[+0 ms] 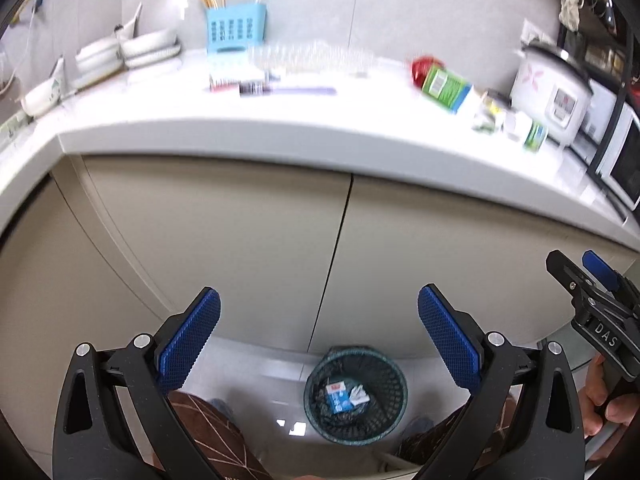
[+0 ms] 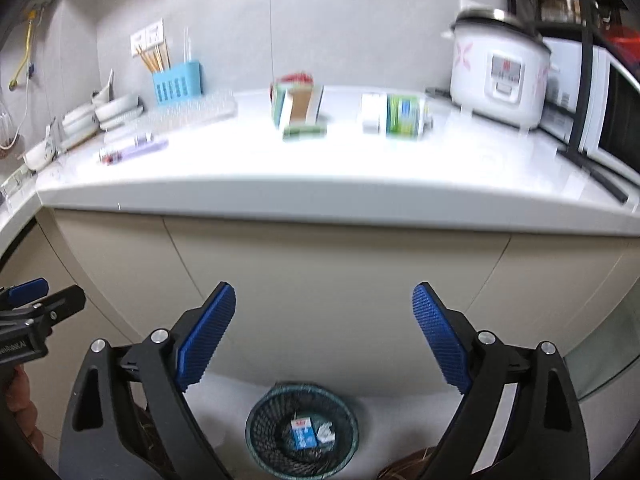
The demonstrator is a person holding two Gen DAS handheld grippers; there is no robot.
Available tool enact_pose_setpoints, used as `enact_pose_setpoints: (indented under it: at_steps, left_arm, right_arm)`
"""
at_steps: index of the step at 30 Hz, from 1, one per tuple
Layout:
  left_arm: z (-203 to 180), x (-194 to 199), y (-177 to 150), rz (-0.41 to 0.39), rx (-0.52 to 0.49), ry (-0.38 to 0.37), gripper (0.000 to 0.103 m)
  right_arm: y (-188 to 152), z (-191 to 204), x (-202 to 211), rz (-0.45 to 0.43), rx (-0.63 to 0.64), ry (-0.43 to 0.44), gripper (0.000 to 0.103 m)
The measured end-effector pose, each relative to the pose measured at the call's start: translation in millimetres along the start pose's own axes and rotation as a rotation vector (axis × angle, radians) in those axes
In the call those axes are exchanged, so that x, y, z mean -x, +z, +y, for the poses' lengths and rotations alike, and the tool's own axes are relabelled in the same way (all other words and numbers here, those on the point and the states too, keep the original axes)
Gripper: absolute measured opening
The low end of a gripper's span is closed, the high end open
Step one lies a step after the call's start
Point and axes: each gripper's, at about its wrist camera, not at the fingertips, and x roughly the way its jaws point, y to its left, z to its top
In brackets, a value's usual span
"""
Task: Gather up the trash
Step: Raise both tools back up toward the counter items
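Both tongs — left, right — spread apart and empty below the worktop front edge, green carton lying up ahead toward its back-right corner — nearer the right.

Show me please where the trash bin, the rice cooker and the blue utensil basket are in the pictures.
trash bin (image 2: 256, 420), right wrist view, on the left mesh wall.
rice cooker (image 2: 472, 80), right wrist view, on the white body left of the panel.
blue utensil basket (image 1: 236, 28), left wrist view, on its front wall.

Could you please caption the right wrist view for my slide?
Open right gripper above a bin holding a carton, facing the counter.
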Motion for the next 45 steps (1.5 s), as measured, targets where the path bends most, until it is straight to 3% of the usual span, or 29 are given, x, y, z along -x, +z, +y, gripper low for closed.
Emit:
enact_pose_setpoints:
  at_steps: [6, 10, 19, 33, 45]
  left_arm:
    - [-3.4, 26.3, 43.6, -0.043, -0.011, 0.018, 0.097]
    - [-3.4, 37.5, 71.7, -0.079, -0.028, 0.032, 0.097]
    - [18.5, 31.2, 138.1, -0.103, -0.021, 0.083, 0.097]
    - [47.5, -57.3, 212.9, 0.008, -0.005, 0.128, 0.097]
    - [55.6, -128.3, 228.6, 0.105, -0.005, 0.15, 0.097]
  right_arm:
    - [41.0, -5.7, 14.5, -0.048, 0.019, -0.03, 0.087]
    - [61.7, -7.2, 22.0, -0.08, 0.022, -0.053, 0.094]
    - [99.8, -14.2, 12.4, -0.1, 0.023, -0.096, 0.095]
    - [151.6, -35.4, -62.2, 0.015, -0.04, -0.128, 0.095]
    - [167.6, -40.5, -116.4, 0.1, -0.039, -0.138, 0.095]
